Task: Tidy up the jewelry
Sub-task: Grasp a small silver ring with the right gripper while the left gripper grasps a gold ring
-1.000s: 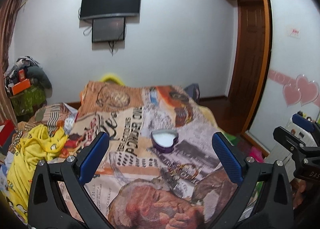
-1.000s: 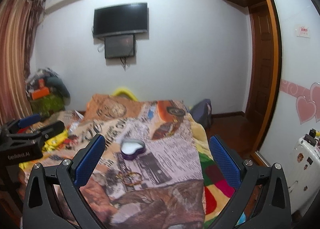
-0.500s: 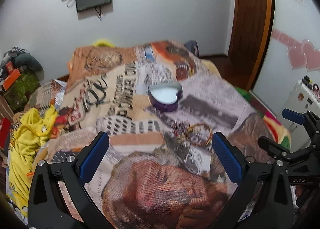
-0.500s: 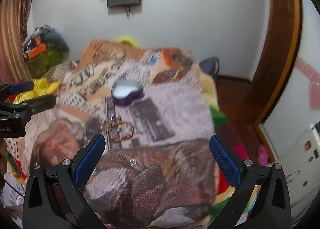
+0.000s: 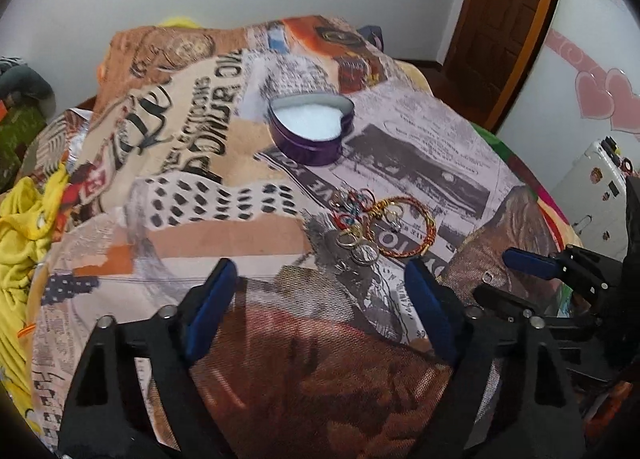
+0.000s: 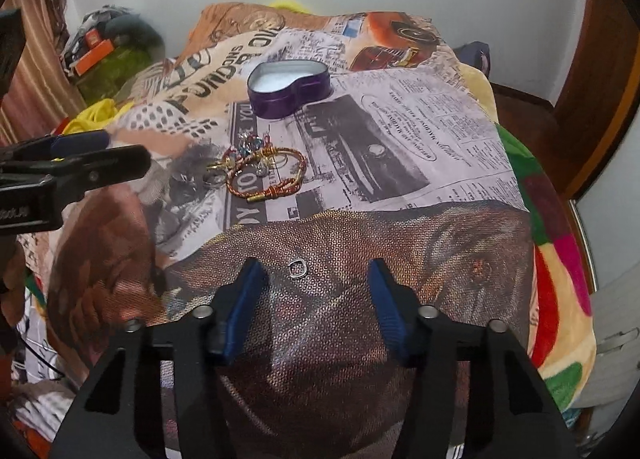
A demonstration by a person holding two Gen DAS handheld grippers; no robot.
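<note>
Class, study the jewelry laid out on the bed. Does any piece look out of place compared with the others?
Yes. One small silver ring lies alone on the brown patch of the blanket, apart from the cluster of rings and the braided bracelet near the open purple heart-shaped tin.

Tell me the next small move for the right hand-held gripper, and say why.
Probably ease the right hand-held gripper down around the small silver ring. The ring lies alone on the blanket, just ahead of the closing fingertips, with nothing pressed between them yet. The open heart-shaped tin lies beyond the pile of bracelets and rings.
</note>
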